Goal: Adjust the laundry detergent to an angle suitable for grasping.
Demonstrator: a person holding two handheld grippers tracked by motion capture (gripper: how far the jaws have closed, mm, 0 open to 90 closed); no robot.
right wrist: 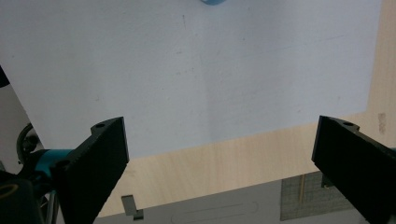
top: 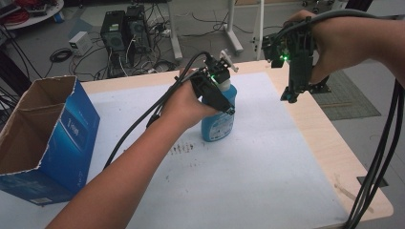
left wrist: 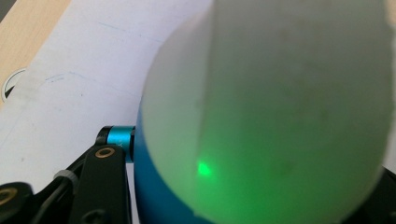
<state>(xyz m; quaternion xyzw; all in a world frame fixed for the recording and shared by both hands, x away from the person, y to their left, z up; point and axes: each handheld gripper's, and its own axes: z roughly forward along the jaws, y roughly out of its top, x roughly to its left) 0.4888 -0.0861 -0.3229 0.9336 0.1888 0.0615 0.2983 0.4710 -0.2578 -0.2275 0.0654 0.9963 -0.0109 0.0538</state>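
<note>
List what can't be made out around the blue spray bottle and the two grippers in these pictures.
- Blue spray bottle: label print too small in the high view; the left gripper view is too close and blurred.
- Left gripper: its pads are hidden by the hand and bottle in the high view.
- Cardboard box: cut off by the left edge; contents hidden.
- Right gripper: open jaws cut off by the bottom edge.

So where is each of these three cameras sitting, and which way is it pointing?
High view: above the person's side, looking forward and down on the table; both forearms show, left gripper shut on the blue spray bottle, right gripper raised.
Left gripper view: rides that gripper, pressed close to the bottle; one black jaw shows.
Right gripper view: rides the raised gripper, looking down at the table edge; both jaws wide apart.
Shared: the white table cover and the bottle.
</note>
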